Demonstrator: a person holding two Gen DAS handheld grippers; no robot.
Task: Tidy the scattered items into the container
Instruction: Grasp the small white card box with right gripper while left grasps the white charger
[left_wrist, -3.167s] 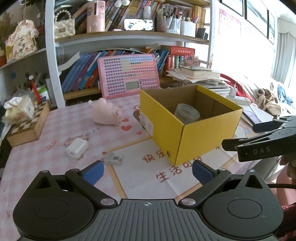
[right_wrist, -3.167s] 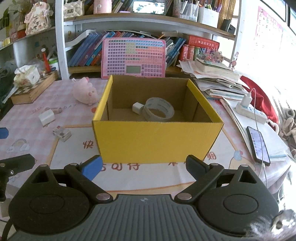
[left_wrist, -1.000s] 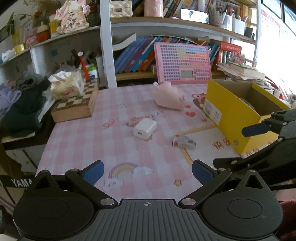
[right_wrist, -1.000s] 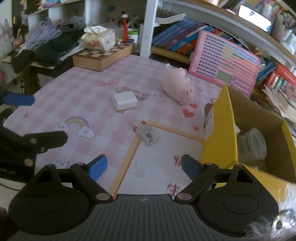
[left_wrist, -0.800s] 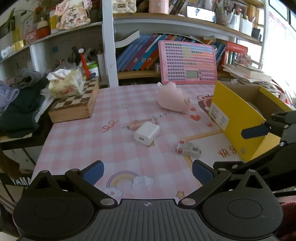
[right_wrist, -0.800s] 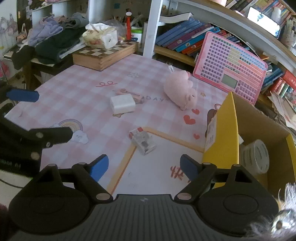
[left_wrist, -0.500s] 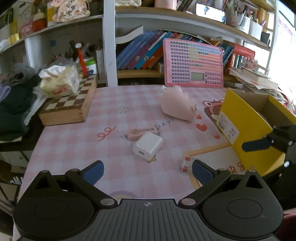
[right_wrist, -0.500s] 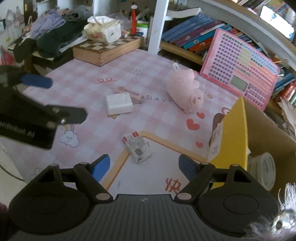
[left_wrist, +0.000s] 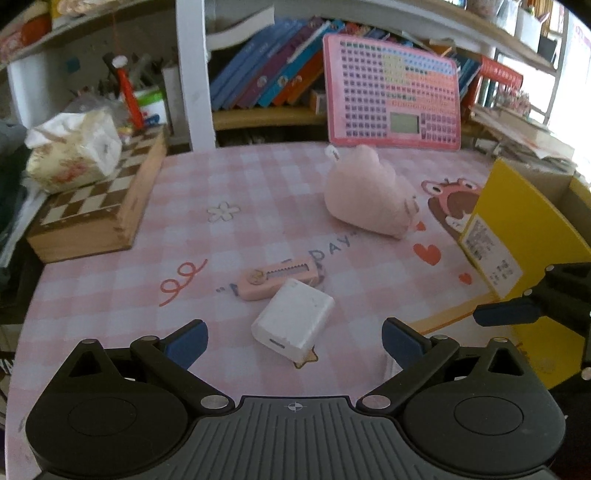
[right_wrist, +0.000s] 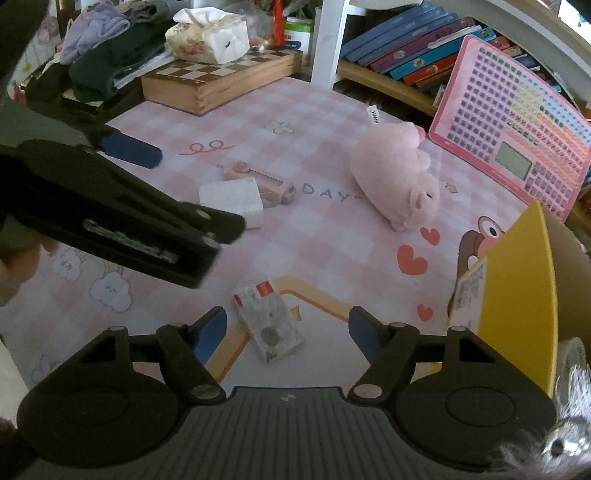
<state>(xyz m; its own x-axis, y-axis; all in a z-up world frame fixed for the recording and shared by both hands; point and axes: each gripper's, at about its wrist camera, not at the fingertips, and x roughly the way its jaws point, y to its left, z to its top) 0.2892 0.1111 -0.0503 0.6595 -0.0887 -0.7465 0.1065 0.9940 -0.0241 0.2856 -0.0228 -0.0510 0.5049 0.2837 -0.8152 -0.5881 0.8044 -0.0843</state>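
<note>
Left view: left gripper (left_wrist: 293, 339) fingers spread wide, empty, white charger (left_wrist: 293, 320) sitting right between the tips, lined up for a grab. Pink cutter (left_wrist: 279, 278) touches its far edge, may snag. Plush pig (left_wrist: 369, 197) beyond, yellow box (left_wrist: 517, 236) off right.

Right view: right gripper (right_wrist: 286, 326) wide open, empty, small packet (right_wrist: 269, 325) between tips. Box (right_wrist: 524, 280) hard right, close drop.

A pink checked tablecloth (left_wrist: 258, 192) with printed hearts, clouds and letters covers the table. At the far edge stands a white-framed bookshelf (left_wrist: 194, 74) packed with leaning books (left_wrist: 258, 81). A wooden chess box (left_wrist: 99, 206) sits far left, a tissue pack (left_wrist: 74, 151) on top. Bright daylight washes in from the far right.
</note>
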